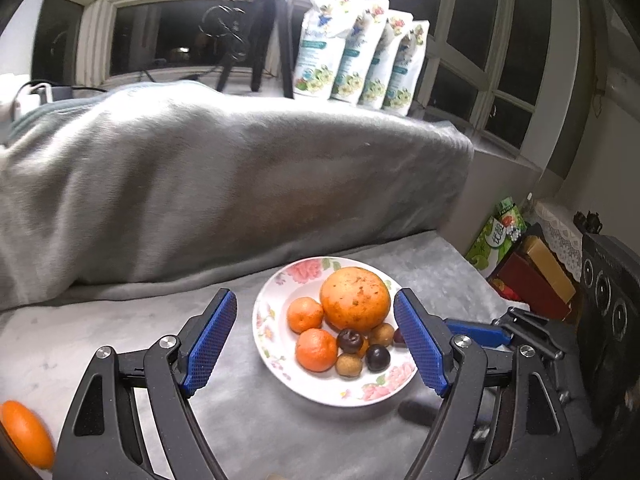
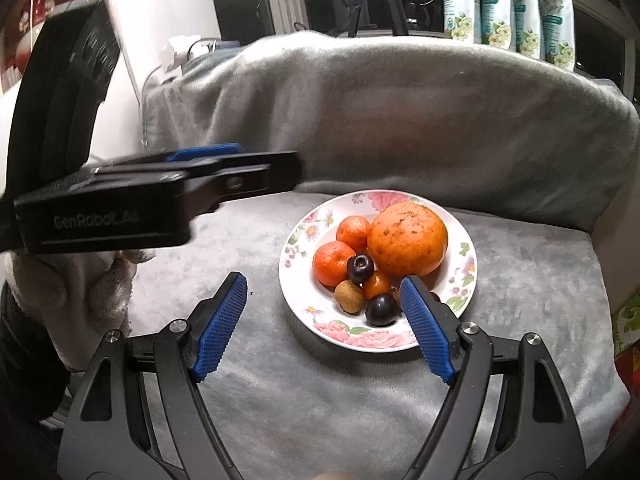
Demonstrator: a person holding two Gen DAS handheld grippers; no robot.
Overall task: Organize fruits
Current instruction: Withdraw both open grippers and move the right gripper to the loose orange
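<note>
Grey plush blanket (image 1: 224,168) covers the whole work surface and rises into a thick hump behind it; beyond that I see dark window panes, a tripod (image 1: 272,32) and four flowered pouches (image 1: 360,48) standing in a row on the sill.

On the flat part of the blanket sits a floral plate (image 1: 276,352) holding the fruit. My left camera shows a big orange (image 1: 355,298) at the plate's far side, two small tangerines (image 1: 316,350) touching it on the left, and a cluster of little dark plums (image 1: 378,358) and brownish round fruits (image 1: 349,365) toward the near rim. One more orange fruit (image 1: 26,434) lies off the plate, at the bottom-left edge of that view — well apart from the rest.

My left gripper (image 1: 316,344) hangs over the blanket with its blue pads spread wide and nothing between them but air; the plate shows through the gap. My right gripper (image 2: 324,324) stands just as wide apart, also empty, its right pad (image 2: 426,330) overlapping the plate's near rim in the picture — I cannot tell whether it touches anything there. From the right camera, the left gripper's black body crosses the upper left, blurred, and a light glove or sleeve (image 2: 80,296) shows below it.
</note>
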